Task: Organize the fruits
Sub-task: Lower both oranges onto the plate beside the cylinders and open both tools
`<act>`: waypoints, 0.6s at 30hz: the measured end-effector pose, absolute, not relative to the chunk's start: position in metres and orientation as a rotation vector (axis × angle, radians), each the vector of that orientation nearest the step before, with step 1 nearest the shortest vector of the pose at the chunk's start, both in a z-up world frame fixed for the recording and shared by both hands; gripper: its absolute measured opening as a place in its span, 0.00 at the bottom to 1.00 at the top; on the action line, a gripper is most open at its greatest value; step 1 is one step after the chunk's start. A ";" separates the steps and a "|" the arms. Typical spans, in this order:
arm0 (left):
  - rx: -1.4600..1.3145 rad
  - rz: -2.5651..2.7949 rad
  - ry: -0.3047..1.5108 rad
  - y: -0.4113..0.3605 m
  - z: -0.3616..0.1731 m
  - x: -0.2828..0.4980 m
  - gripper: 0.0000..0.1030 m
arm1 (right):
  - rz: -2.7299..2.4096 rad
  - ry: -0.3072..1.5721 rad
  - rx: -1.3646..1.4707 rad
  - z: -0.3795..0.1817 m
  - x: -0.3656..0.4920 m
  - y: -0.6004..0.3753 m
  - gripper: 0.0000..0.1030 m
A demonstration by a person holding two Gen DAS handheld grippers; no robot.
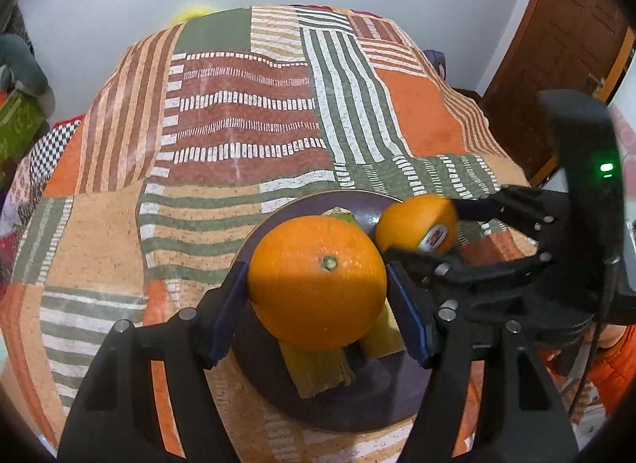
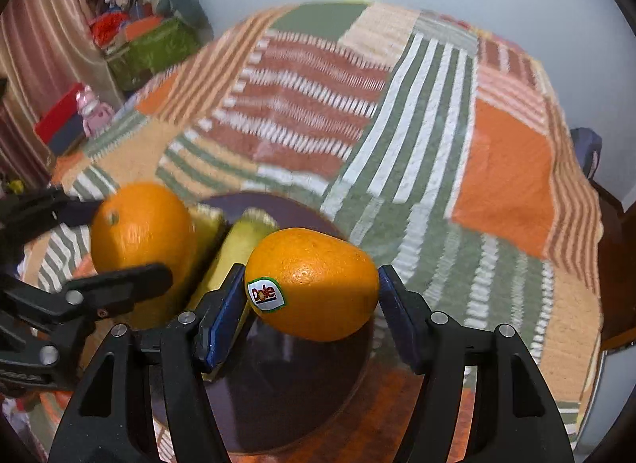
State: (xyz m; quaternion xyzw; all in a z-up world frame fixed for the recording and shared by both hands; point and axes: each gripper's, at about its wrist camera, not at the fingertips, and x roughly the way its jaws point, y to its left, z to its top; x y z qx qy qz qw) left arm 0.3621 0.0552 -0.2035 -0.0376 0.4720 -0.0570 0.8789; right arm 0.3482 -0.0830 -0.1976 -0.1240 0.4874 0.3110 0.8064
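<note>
Two oranges are held over a dark plate (image 1: 381, 204), one in each claw. The left claw (image 1: 318, 292) is clamped on the larger orange (image 1: 318, 282), blue pads pressing both its sides, stem end facing the camera. The right claw (image 2: 312, 300) grips the smaller orange (image 2: 314, 284), the one with a Dole sticker (image 2: 266, 294); its left pad touches the fruit, while the right pad looks just beside it. On the plate, under and behind the oranges, lie yellow-green fruit pieces (image 1: 316, 367). The plate sits on a surface covered by a striped patchwork cloth (image 1: 246, 121). In the left wrist view the smaller orange (image 1: 417, 222) hangs to the right of the larger one, near it.
</note>
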 end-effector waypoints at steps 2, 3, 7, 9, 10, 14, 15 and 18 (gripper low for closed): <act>-0.062 -0.118 0.981 0.053 -0.204 0.363 0.66 | 0.677 1.034 -0.273 -0.195 0.347 -0.082 0.62; -0.065 -0.123 0.976 0.053 -0.204 0.363 0.66 | 0.689 1.033 -0.263 -0.193 0.347 -0.083 0.62; -0.119 -0.156 0.991 0.059 -0.202 0.365 0.67 | 0.699 1.053 -0.249 -0.190 0.348 -0.086 0.68; -0.139 -0.160 0.996 0.061 -0.201 0.365 0.68 | 0.698 1.047 -0.238 -0.186 0.347 -0.089 0.69; -0.134 -0.152 0.987 0.062 -0.199 0.364 0.68 | 0.697 1.043 -0.235 -0.183 0.345 -0.090 0.69; -0.115 -0.140 0.961 0.061 -0.188 0.351 0.68 | 0.688 1.005 -0.217 -0.166 0.339 -0.098 0.69; -0.110 -0.138 0.951 0.061 -0.183 0.347 0.68 | 0.687 0.995 -0.218 -0.162 0.337 -0.101 0.69; -0.099 -0.128 0.925 0.062 -0.170 0.333 0.68 | 0.661 0.952 -0.215 -0.147 0.327 -0.110 0.69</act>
